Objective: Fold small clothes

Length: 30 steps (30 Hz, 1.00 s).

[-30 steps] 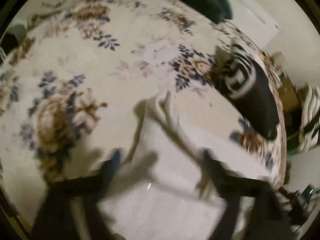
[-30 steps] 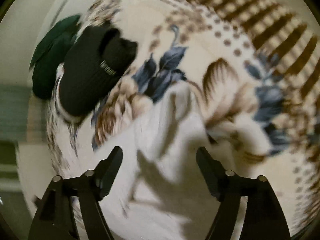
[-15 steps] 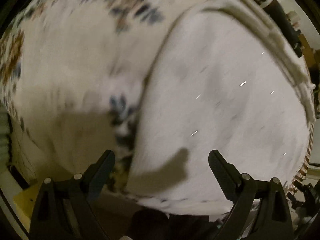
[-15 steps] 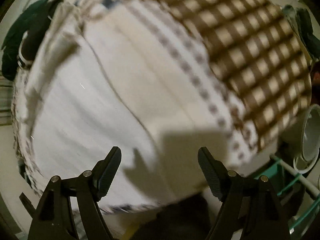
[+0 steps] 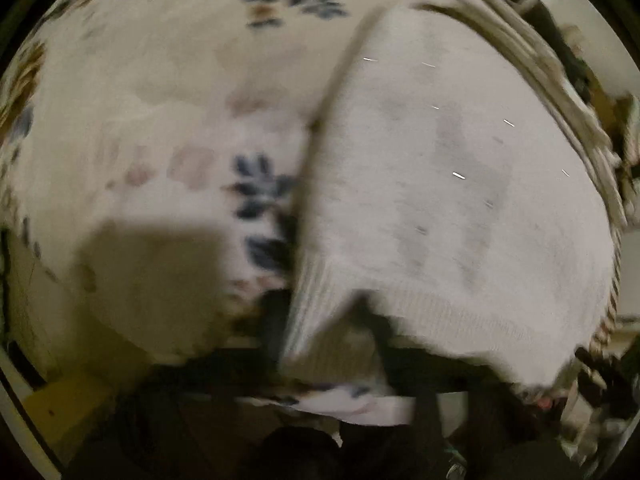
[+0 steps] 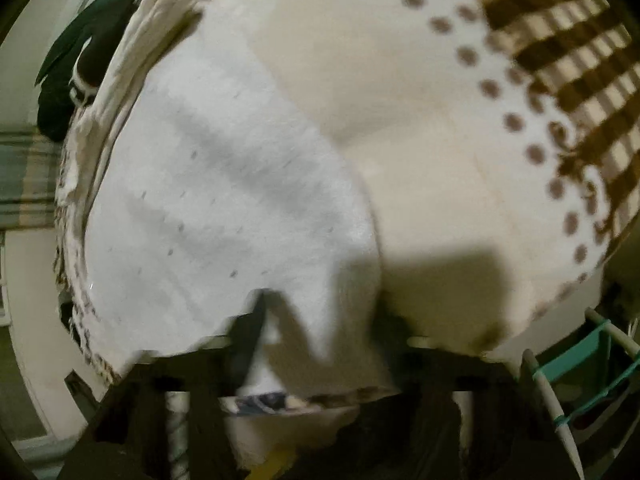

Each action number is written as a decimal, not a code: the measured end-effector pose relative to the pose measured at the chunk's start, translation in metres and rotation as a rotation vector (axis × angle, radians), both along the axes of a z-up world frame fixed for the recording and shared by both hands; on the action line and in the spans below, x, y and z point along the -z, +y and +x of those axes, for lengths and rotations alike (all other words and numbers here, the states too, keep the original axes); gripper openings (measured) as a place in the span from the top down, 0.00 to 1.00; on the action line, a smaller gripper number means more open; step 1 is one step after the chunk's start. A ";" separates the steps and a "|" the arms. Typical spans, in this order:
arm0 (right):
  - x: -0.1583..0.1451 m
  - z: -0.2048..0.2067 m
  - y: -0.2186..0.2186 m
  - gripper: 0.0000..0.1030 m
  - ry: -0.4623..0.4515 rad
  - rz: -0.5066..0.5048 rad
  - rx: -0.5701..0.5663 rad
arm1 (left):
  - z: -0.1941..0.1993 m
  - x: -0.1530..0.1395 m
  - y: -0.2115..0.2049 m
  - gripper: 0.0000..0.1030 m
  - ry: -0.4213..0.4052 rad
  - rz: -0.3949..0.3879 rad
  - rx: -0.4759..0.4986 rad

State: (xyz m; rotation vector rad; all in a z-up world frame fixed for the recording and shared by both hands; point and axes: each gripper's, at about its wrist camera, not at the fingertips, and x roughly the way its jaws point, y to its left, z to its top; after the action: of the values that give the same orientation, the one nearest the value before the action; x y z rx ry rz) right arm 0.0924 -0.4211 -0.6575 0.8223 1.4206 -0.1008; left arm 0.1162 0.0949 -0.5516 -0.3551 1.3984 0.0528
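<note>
A white knitted garment (image 5: 452,184) lies flat on a floral tablecloth (image 5: 168,120). In the left wrist view my left gripper (image 5: 324,320) sits at the garment's near left corner, its ribbed hem between the dark blurred fingers; the jaws look close together on it. In the right wrist view the same garment (image 6: 224,184) lies on the left, and my right gripper (image 6: 320,332) is at its near right corner with cloth between the fingers. Both frames are blurred by motion.
A dark folded garment (image 6: 92,56) lies beyond the white one at the far left. The tablecloth has a brown checked border (image 6: 568,40). A rack with green parts (image 6: 580,360) stands beside the table's near right edge. The table edge runs just under both grippers.
Both grippers have moved down to the garment's near hem and their jaws have narrowed from wide open onto its two corners.
</note>
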 end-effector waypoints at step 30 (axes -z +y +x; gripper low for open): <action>-0.182 0.270 -0.072 0.93 -0.279 0.192 0.143 | 0.318 -0.181 0.033 0.99 -0.395 -0.162 -0.157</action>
State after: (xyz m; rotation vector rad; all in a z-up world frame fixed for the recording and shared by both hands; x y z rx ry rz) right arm 0.3621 -0.4933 -0.4759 1.0537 1.1186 0.0411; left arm 0.4343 0.1282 -0.3707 -0.5767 0.9841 -0.0029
